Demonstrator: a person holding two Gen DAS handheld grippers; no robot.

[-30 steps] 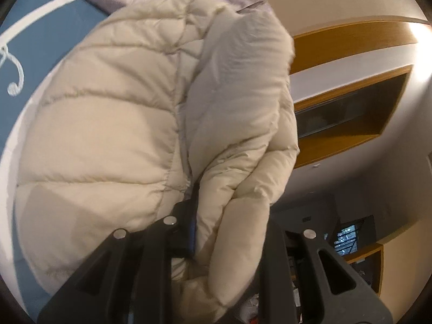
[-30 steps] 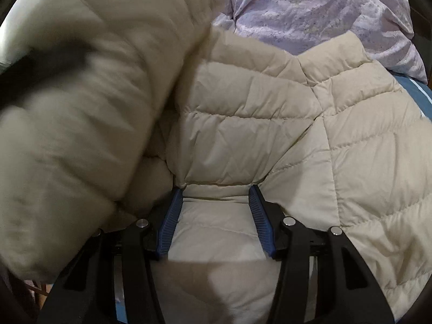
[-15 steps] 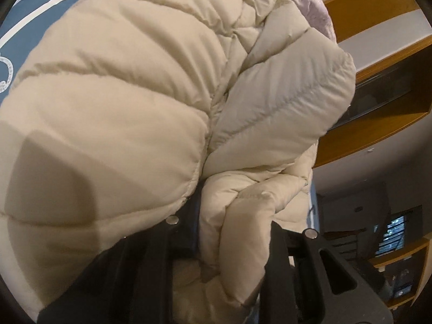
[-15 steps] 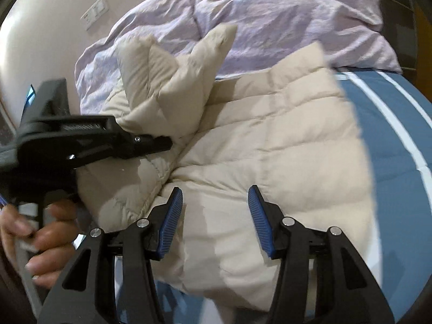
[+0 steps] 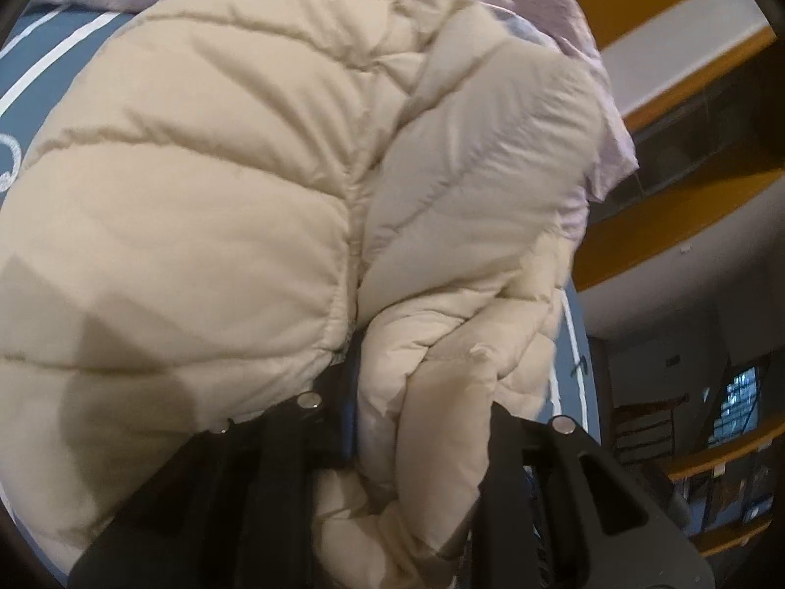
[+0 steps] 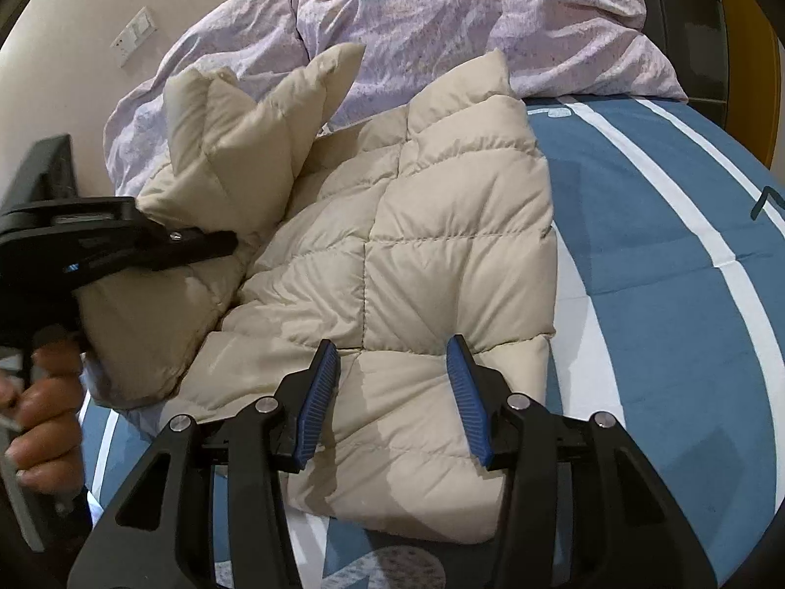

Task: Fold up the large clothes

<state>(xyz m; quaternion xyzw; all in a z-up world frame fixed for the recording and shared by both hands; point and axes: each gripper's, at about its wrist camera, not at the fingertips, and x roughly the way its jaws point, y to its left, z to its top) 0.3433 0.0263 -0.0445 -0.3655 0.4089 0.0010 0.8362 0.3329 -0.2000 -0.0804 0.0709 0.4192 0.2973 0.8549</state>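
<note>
The cream puffer jacket looks light, puffy, slippery; best gripped at seams. The left tool, at nine o'clock, pinches a sleeve fold. The right tool is closing, nothing between.

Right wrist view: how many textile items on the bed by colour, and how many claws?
Beige puffer jacket: 1
Lilac duvet: 1
Blue-and-white striped sheet: 1
Claws: 2, the left claw gripping the jacket, the right claw empty and closing
Total: 5

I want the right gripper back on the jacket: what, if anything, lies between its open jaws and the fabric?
Nothing visible. The right gripper hangs over the cream jacket, jaws closing with nothing between them; the left gripper grips off to the side.
</note>
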